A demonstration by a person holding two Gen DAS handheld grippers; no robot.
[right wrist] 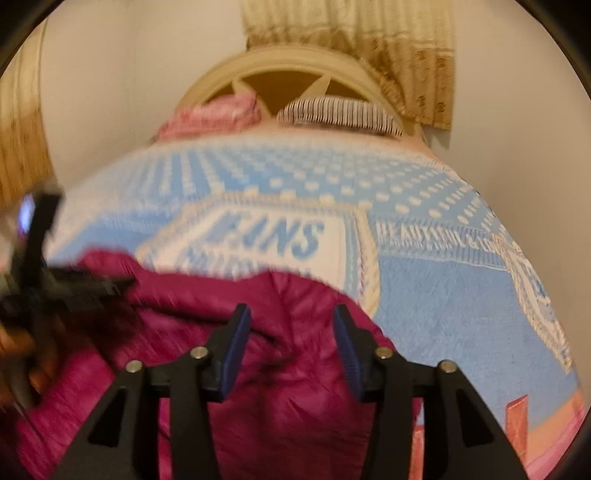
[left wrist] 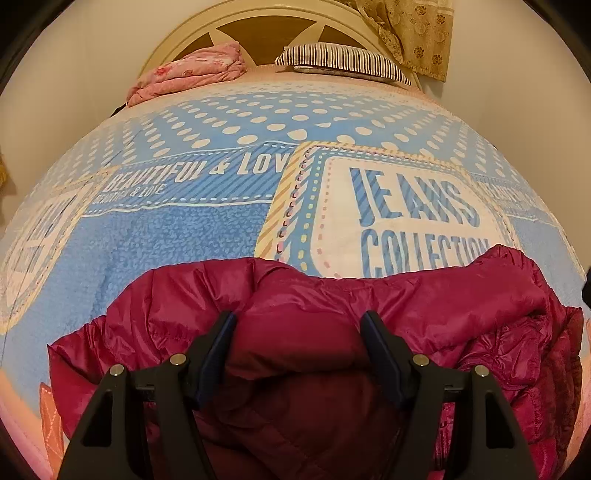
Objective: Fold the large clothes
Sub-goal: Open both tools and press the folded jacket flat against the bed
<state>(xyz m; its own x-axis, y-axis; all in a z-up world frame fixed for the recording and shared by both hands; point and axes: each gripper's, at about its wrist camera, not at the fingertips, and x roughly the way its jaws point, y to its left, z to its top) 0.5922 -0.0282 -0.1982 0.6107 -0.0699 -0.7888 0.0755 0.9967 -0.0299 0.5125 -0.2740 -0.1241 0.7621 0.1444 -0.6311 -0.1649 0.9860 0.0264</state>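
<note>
Your magenta puffer jacket [left wrist: 332, 332] lies bunched at the near edge of the bed. Your left gripper [left wrist: 298, 321] hangs over it with jaws wide apart, empty; your right gripper [right wrist: 291, 314] is likewise spread and empty. The blue blanket [left wrist: 184, 236] beneath reads "JEANS COLLECTION" and "BEAUTIFUL & LOVE". Far off, a pink quilt [left wrist: 188, 72] and striped pillow [left wrist: 343, 59] sit by the headboard [left wrist: 266, 22]; a patterned curtain [left wrist: 417, 33] hangs far right.

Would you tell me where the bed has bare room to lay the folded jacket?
Free: the blue blanket between the magenta jacket and the pink quilt and striped pillow. In the right wrist view, more lies right of the jacket. The near edge is crowded.
</note>
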